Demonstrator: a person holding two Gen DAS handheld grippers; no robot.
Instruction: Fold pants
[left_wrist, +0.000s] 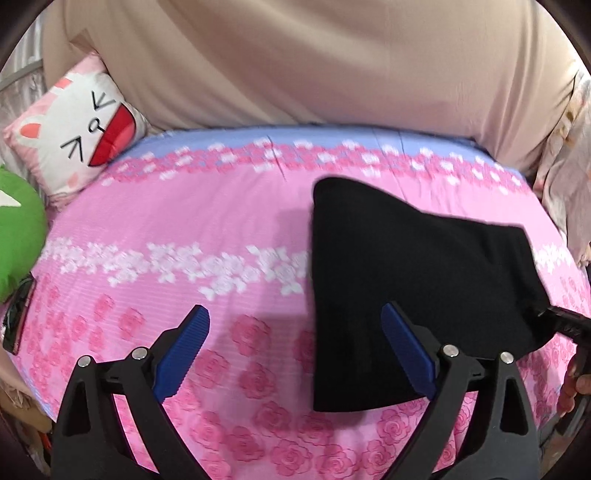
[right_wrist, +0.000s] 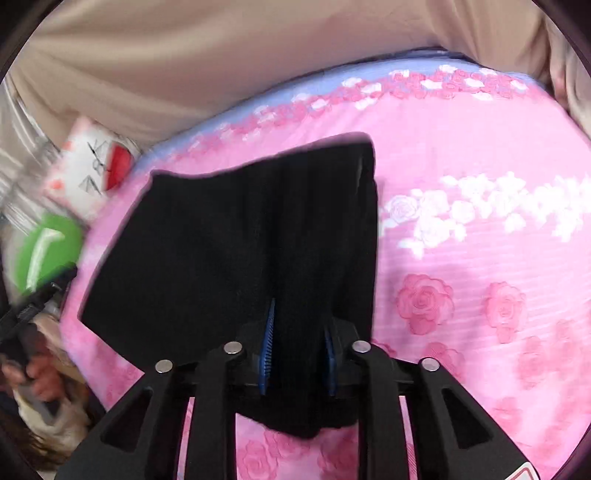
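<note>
The black pants (left_wrist: 410, 280) lie folded into a compact dark bundle on the pink floral bedsheet (left_wrist: 184, 229), right of centre in the left wrist view. My left gripper (left_wrist: 295, 350) is open and empty, its right blue pad (left_wrist: 402, 350) over the bundle's near left edge. My right gripper (right_wrist: 301, 339) is shut on the pants (right_wrist: 240, 240), its blue pads clamping thick folded fabric at the near edge. The right gripper also shows in the left wrist view (left_wrist: 565, 321) at the bundle's right corner. The bundle's far part looks slightly lifted.
A white cat-face pillow (left_wrist: 77, 129) and a green cushion (left_wrist: 18, 236) sit at the bed's left side. A beige curtain or cover (left_wrist: 295, 55) hangs behind the bed. A dark object (left_wrist: 16, 317) lies at the left bed edge. Floral fabric (left_wrist: 569, 177) is at the right.
</note>
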